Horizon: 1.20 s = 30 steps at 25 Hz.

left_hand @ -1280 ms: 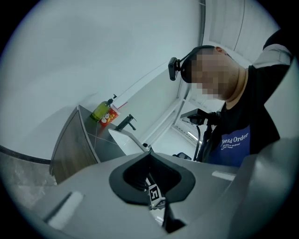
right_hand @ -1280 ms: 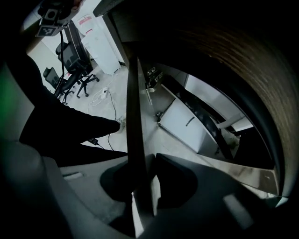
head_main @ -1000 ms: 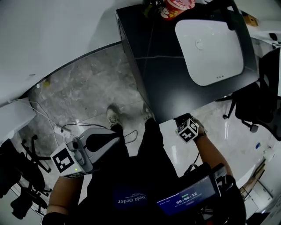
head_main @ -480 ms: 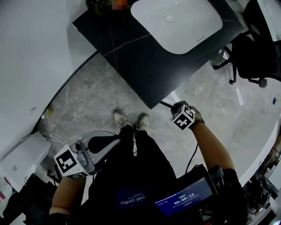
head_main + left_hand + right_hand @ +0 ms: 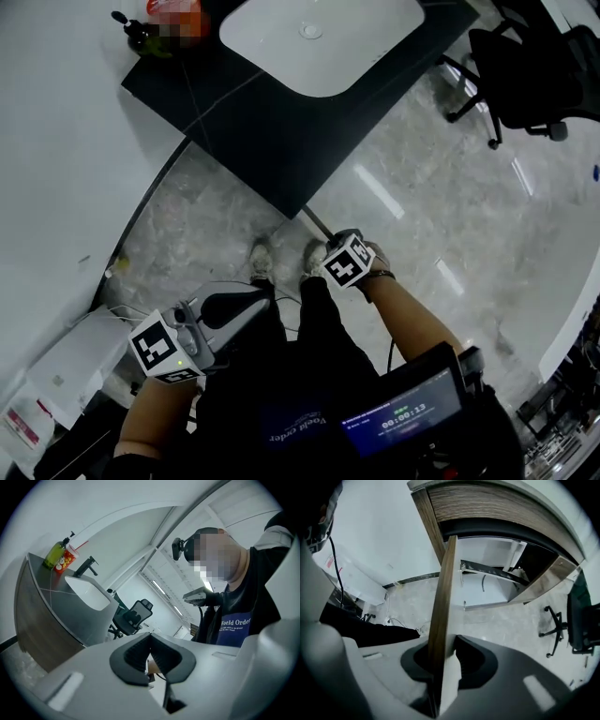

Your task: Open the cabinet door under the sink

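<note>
The dark counter (image 5: 272, 141) with its white sink (image 5: 319, 37) lies at the top of the head view. My right gripper (image 5: 339, 253) points down and is shut on the top edge of the wooden cabinet door (image 5: 440, 616), which stands swung out from the counter's corner as a thin line (image 5: 314, 223). In the right gripper view (image 5: 445, 656) the door runs between the jaws; behind it the white cabinet inside (image 5: 487, 590) is exposed. My left gripper (image 5: 262, 302) hangs by my left hip, away from the cabinet, its jaws (image 5: 150, 637) shut on nothing.
A second door (image 5: 543, 581) stands open on the cabinet's far side. A black office chair (image 5: 530, 66) is to the right of the counter. A soap bottle (image 5: 55, 555) and a red cup (image 5: 68, 559) stand beside the tap. White boxes (image 5: 66, 366) and cables lie at the left.
My right gripper has drawn back from the counter's front edge with the door in it, so the door has swung out. The person has stepped back and the left gripper went along.
</note>
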Available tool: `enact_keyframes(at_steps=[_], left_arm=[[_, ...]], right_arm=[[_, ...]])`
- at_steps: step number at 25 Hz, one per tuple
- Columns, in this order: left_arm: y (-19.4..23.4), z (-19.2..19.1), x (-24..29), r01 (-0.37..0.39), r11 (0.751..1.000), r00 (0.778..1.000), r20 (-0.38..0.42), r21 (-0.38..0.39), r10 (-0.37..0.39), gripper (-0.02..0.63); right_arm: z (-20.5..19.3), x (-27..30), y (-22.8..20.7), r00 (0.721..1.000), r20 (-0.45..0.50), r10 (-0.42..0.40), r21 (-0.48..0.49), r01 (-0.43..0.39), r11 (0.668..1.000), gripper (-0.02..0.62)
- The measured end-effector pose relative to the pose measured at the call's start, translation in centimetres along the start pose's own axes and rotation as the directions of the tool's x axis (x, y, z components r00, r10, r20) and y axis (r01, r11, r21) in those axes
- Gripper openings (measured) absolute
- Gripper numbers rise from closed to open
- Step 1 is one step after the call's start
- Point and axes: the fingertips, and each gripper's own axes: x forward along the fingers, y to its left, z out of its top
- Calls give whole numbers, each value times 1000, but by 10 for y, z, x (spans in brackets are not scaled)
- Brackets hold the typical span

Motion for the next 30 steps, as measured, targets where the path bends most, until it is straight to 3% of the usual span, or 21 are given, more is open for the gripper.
enact_keyframes(at_steps=[5,14,23,30], left_arm=[[0,-7,-2,60,998,998,-36,-24,-61,0],[-11,7,-26,153,988,981,-123,22,-149,0],[-21,41,-58,207,975,974,-112,78,-198,0],[-50,81,-73,272,953,962,-65,136,-265,0]], right_arm=[[5,3,-4,998,40,-50,48,48,998,74],[0,4,-5,991,84,-105,124,94,988,77],[4,-31,-4,973,97,-207,140,193,971,112],[33,-107,32,963,187,-194,161,165,973,120]])
